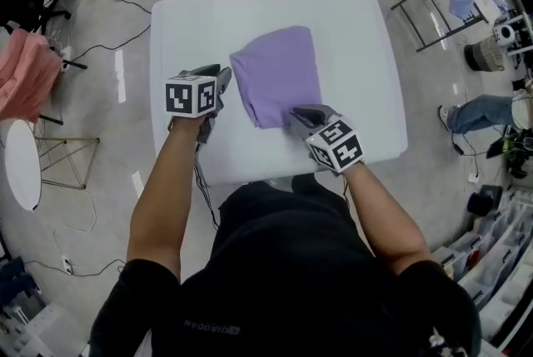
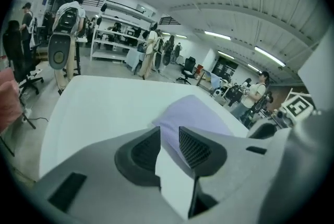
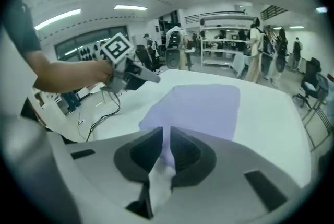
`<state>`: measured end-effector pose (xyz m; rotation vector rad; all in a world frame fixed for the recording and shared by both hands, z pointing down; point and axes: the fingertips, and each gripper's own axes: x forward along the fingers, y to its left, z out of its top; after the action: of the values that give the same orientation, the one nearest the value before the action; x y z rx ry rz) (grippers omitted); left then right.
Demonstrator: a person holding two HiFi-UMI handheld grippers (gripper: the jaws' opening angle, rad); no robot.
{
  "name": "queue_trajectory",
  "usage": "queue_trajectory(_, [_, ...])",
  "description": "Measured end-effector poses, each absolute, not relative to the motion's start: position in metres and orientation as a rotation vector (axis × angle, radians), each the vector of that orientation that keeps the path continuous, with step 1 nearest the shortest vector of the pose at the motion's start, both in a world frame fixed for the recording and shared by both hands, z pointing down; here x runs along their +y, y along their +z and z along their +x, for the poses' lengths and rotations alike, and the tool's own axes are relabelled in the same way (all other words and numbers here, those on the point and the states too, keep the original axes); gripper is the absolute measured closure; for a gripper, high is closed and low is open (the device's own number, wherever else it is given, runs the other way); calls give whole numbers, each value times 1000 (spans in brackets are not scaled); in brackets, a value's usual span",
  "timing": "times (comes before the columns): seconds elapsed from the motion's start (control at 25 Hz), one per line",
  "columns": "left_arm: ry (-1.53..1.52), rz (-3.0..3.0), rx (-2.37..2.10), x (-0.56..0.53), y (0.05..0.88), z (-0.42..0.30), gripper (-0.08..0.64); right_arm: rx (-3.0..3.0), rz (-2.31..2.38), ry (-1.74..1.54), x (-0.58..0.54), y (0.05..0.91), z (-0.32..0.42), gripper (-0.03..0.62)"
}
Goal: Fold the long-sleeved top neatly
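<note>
White table (image 1: pixel 187 31), pink cloth (image 1: pixel 25 72) at left, black cable (image 1: pixel 133 4) on glossy floor (image 1: pixel 100 139), metal shelving (image 2: pixel 117 35) behind

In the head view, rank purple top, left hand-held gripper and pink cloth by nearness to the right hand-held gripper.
1. Purple top, at the right hand-held gripper tips.
2. Left hand-held gripper, beside the top's left edge.
3. Pink cloth, off the table, far left.

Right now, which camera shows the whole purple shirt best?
The head view: it looks down on the whole folded purple top, lying on the white table. The left gripper view shows only a slice past its jaws; the right gripper view shows more, but its jaws cover the near edge.
</note>
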<state>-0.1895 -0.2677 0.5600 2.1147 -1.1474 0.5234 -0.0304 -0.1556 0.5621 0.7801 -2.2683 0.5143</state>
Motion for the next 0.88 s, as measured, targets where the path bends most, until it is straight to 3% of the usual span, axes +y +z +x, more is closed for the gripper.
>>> queue_trajectory(0.28, [491,2188,-1065,-190,547,-168,462,-2284,1010,629,-158,542,6,561])
queue_trajectory(0.48, [472,2210,-1097,-154,523,-167,550,-2382,1119,708,-152,509,22,588])
queue_trajectory(0.88, [383,2242,-1310,-82,465,-140,554,-2560,1047,592,-117,448,50,588])
